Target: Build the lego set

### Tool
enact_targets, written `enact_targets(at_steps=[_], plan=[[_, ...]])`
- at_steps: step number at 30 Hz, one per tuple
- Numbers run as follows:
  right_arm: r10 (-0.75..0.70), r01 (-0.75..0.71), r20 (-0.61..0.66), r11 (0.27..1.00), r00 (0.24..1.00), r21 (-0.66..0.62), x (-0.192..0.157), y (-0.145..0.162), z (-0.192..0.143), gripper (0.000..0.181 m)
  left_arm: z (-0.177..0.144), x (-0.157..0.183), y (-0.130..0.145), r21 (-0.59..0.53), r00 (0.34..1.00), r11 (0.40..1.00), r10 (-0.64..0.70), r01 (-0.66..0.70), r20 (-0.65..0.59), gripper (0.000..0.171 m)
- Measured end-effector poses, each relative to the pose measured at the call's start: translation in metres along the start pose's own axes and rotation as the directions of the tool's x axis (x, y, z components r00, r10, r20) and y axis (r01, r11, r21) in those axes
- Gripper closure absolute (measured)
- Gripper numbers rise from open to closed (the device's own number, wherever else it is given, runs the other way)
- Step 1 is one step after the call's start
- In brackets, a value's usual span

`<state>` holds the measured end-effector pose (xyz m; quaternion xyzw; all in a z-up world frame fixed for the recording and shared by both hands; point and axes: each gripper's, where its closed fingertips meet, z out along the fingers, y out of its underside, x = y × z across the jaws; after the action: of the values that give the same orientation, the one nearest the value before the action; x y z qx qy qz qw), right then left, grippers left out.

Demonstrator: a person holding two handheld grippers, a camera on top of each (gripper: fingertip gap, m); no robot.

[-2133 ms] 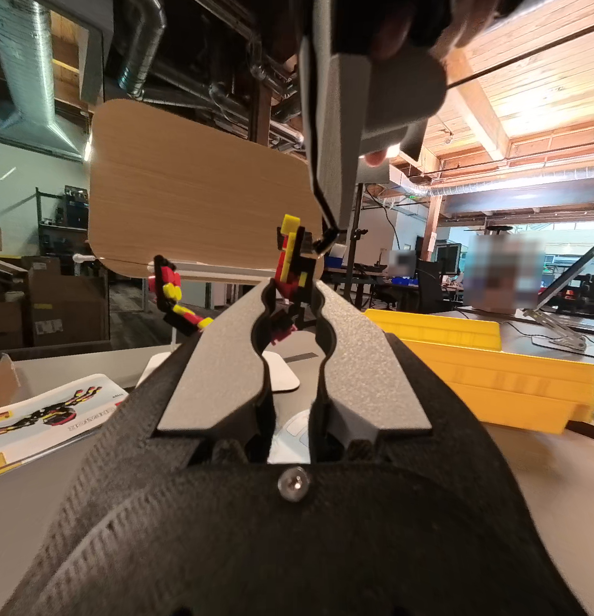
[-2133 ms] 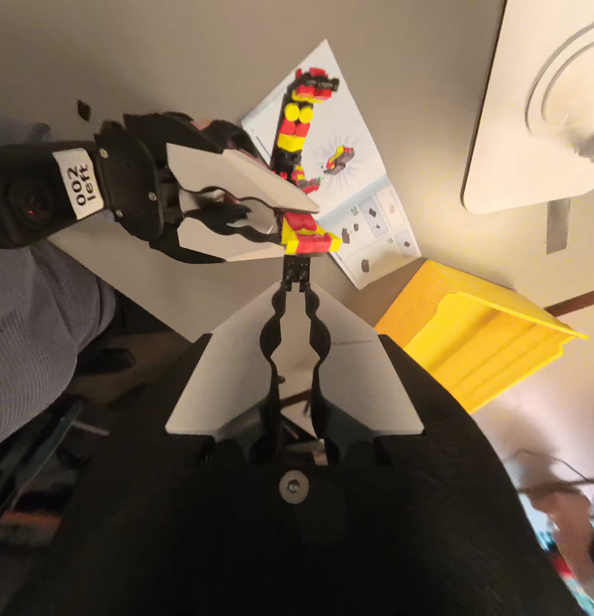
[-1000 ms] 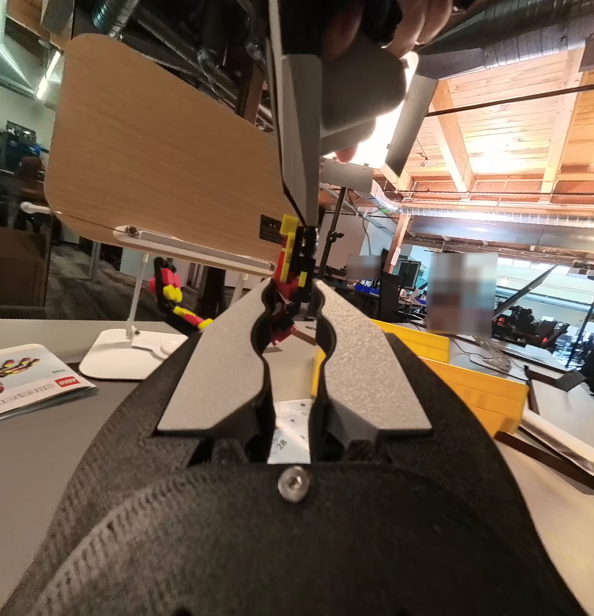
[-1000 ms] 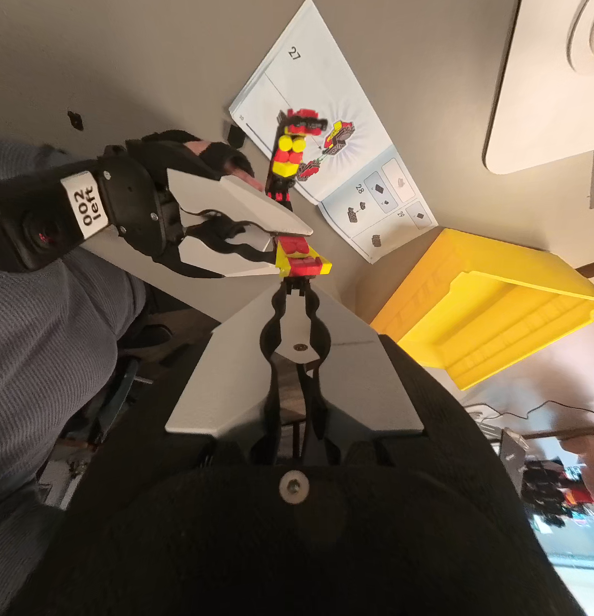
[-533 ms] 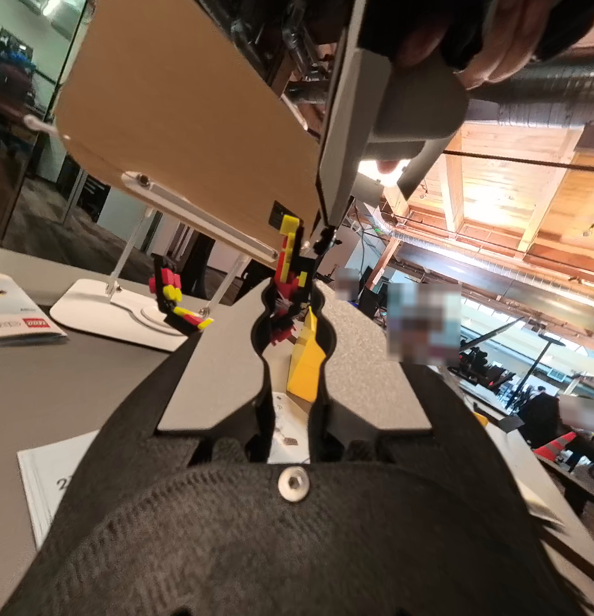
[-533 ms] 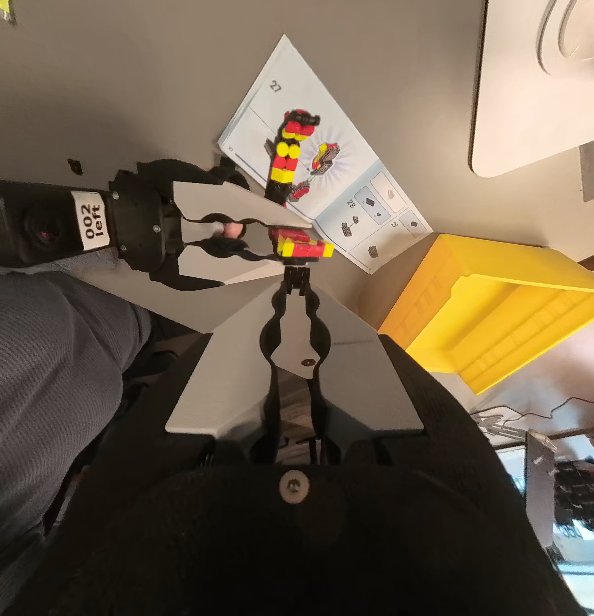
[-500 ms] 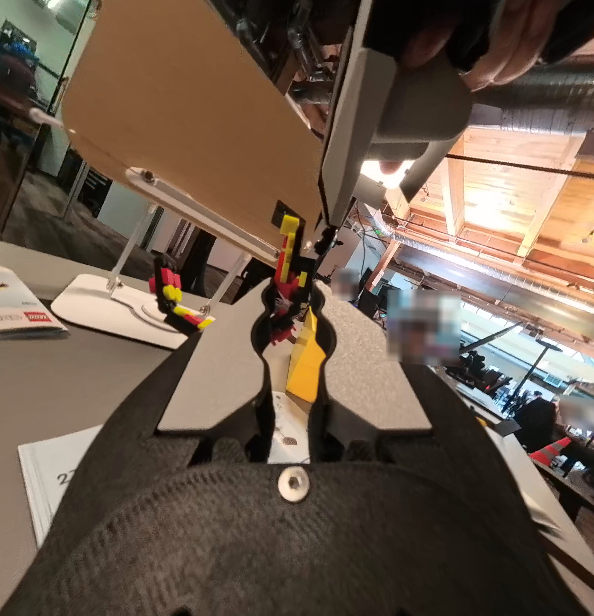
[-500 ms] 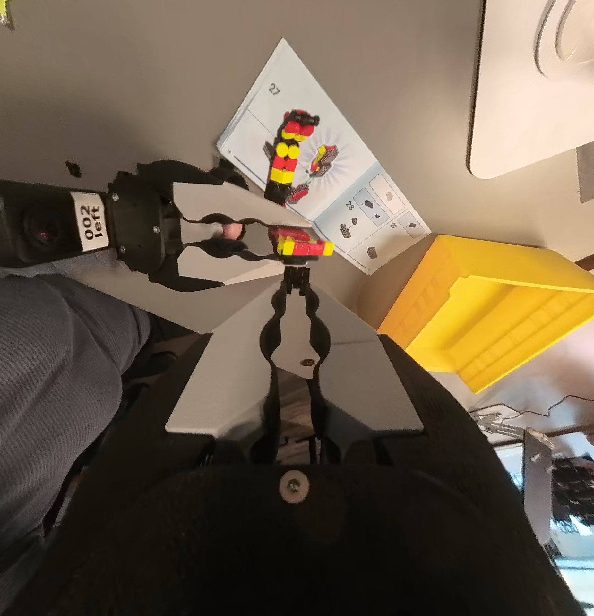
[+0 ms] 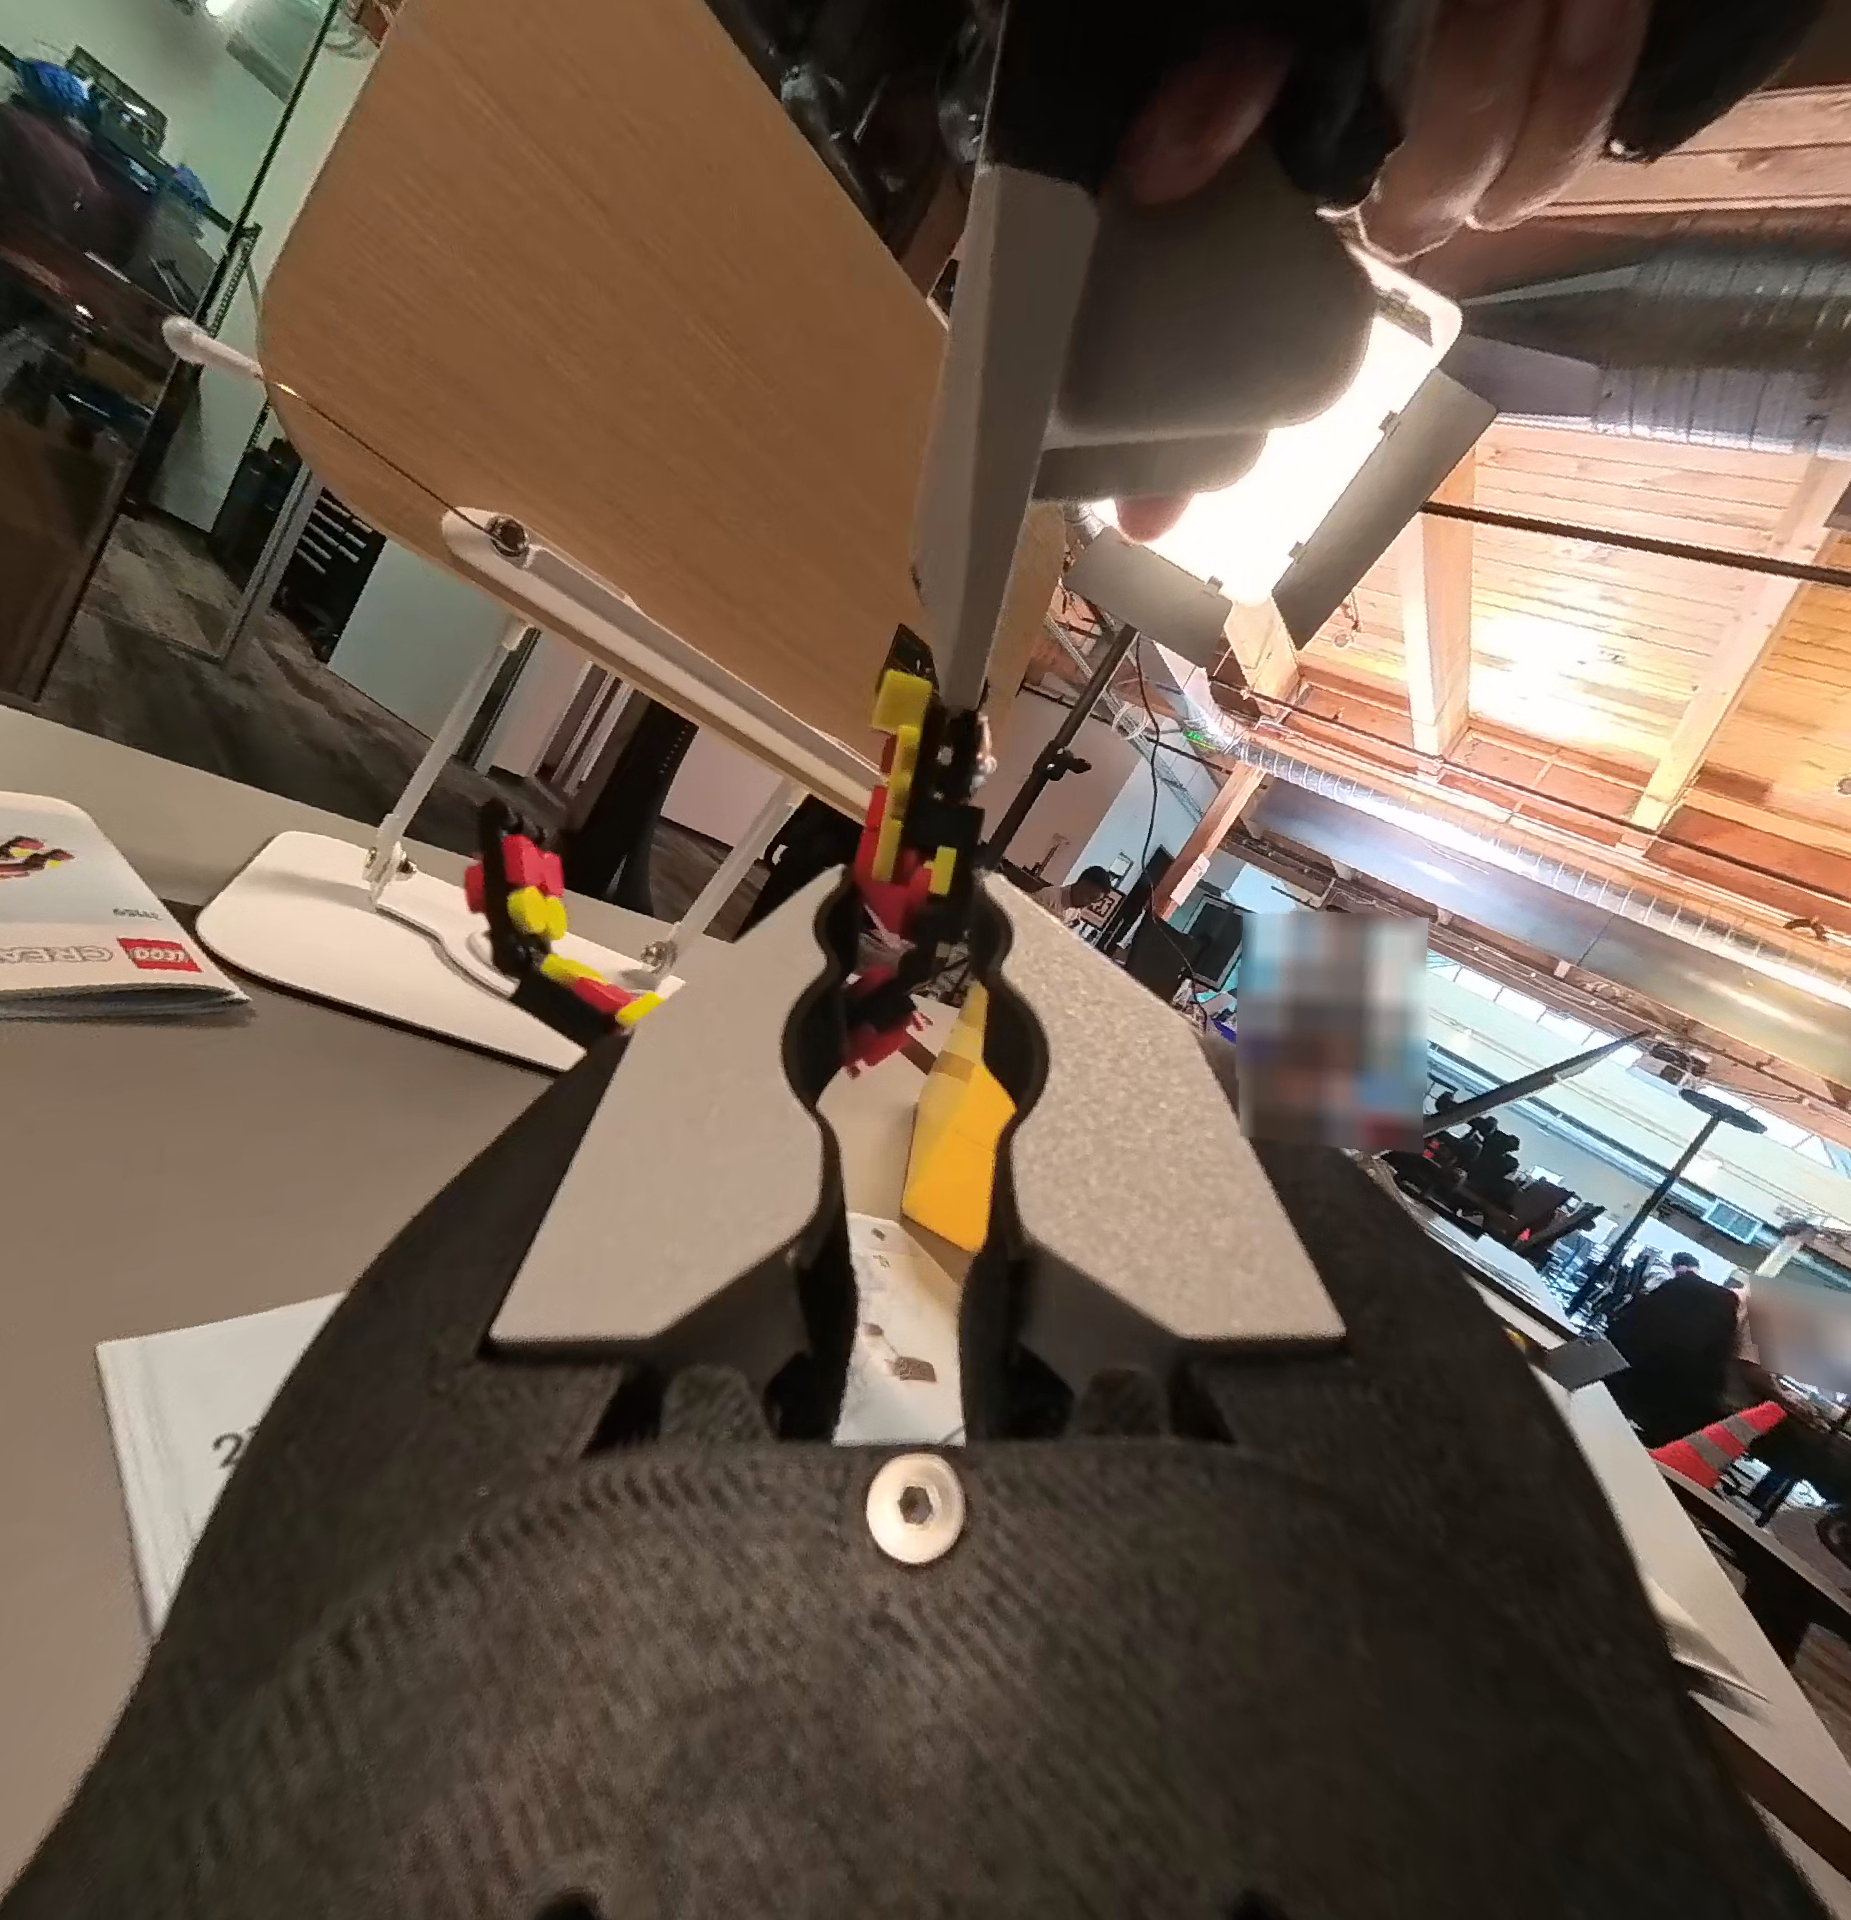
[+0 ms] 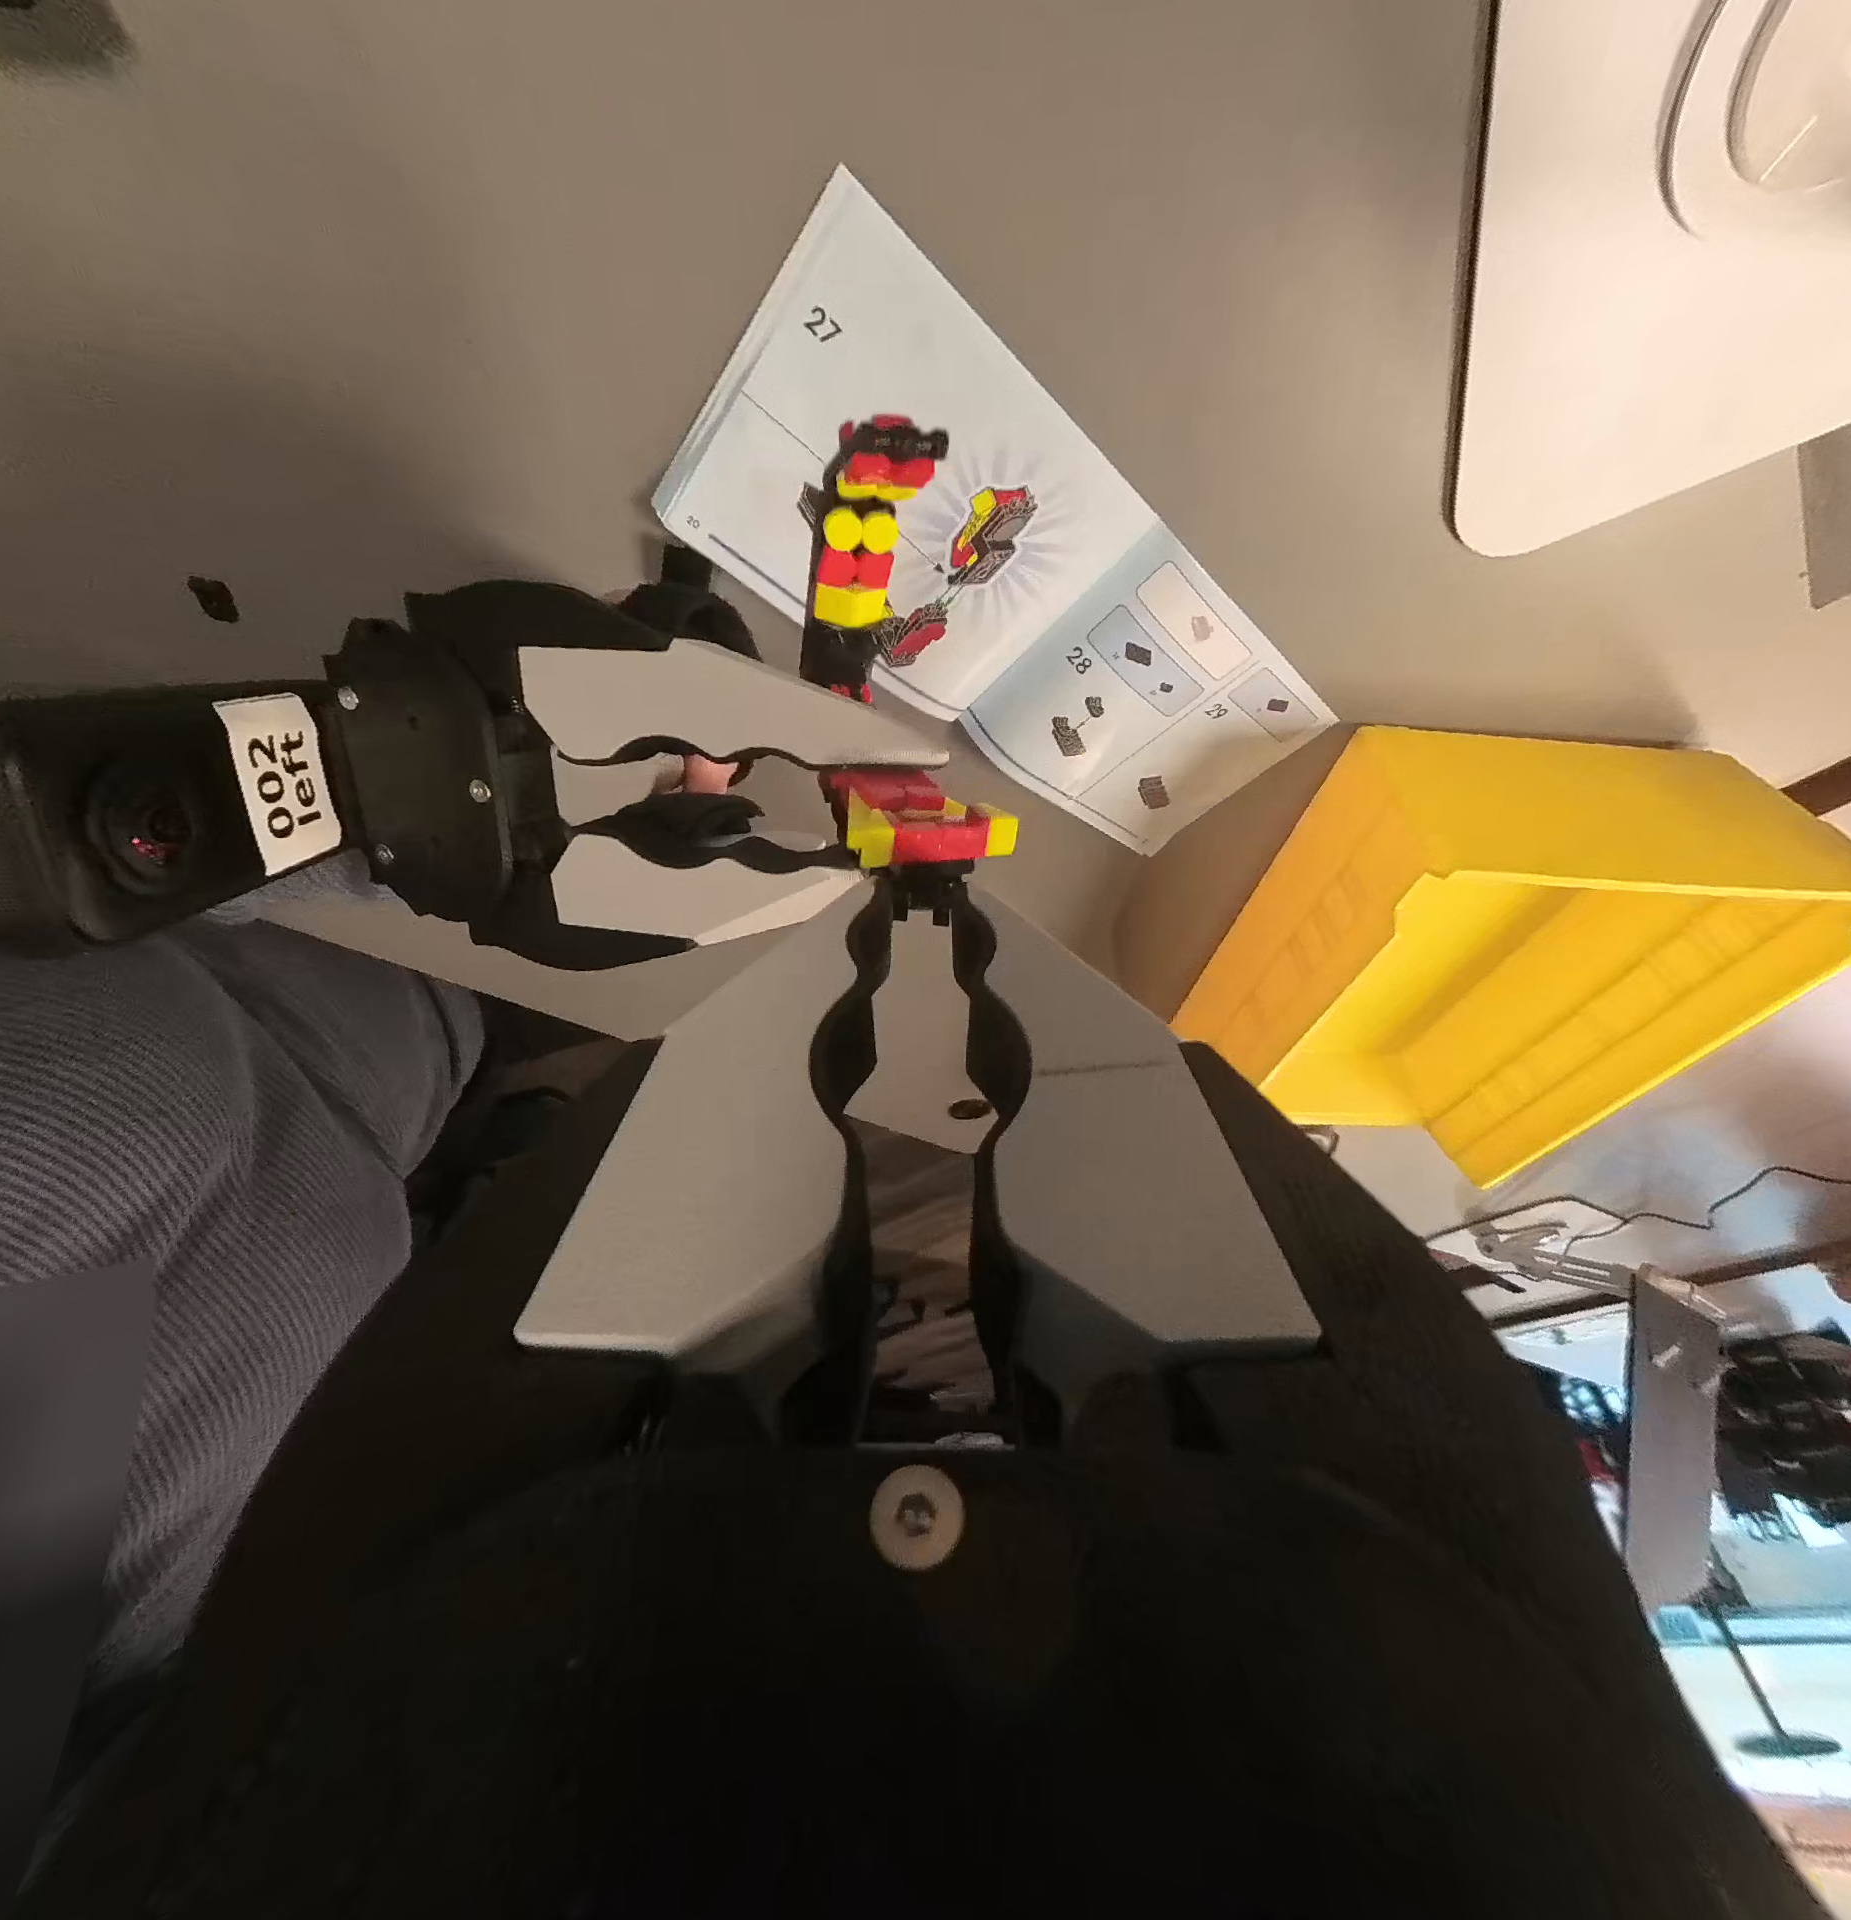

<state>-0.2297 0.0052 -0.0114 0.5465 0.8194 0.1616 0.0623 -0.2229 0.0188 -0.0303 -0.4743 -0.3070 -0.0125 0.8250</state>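
Note:
My left gripper is shut on a red, yellow and black lego model and holds it in the air above the table. The model's jointed tail curls out to the left. In the right wrist view the left gripper comes in from the left with the model at its tips and the tail pointing away. My right gripper is shut on a small black piece that touches the model's side. The right gripper's fingers reach down onto the model from above.
An open instruction booklet lies on the grey table under the model. A yellow bin stands to the right. A white stand base carries a tilted wooden board. A closed booklet lies at the far left. Left and right tips are no more than a few centimetres apart.
The right gripper has brought the black piece up against the model held by the left gripper. Both grippers have shifted and tilted together over the open booklet.

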Motion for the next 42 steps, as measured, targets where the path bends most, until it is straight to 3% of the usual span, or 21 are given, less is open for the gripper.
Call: enact_targets(at_steps=[7, 13, 42], plan=[[0.016, -0.016, 0.021, 1.000, 1.000, -0.008, 0.000, 0.003, 0.000, 0.172, 0.000, 0.004, 0.000, 0.010, 1.000, 1.000, -0.017, 0.017, -0.026, 0.153], [0.039, -0.041, 0.132, 0.999, 0.990, 0.011, -0.009, 0.004, -0.006, 0.172, -0.002, 0.007, -0.007, 0.051, 0.997, 0.998, -0.035, 0.038, -0.066, 0.153], [0.117, -0.132, 0.216, 0.990, 0.969, 0.055, -0.010, 0.007, -0.008, 0.172, -0.003, 0.011, -0.010, 0.071, 0.992, 0.995, -0.063, 0.071, -0.107, 0.153]])
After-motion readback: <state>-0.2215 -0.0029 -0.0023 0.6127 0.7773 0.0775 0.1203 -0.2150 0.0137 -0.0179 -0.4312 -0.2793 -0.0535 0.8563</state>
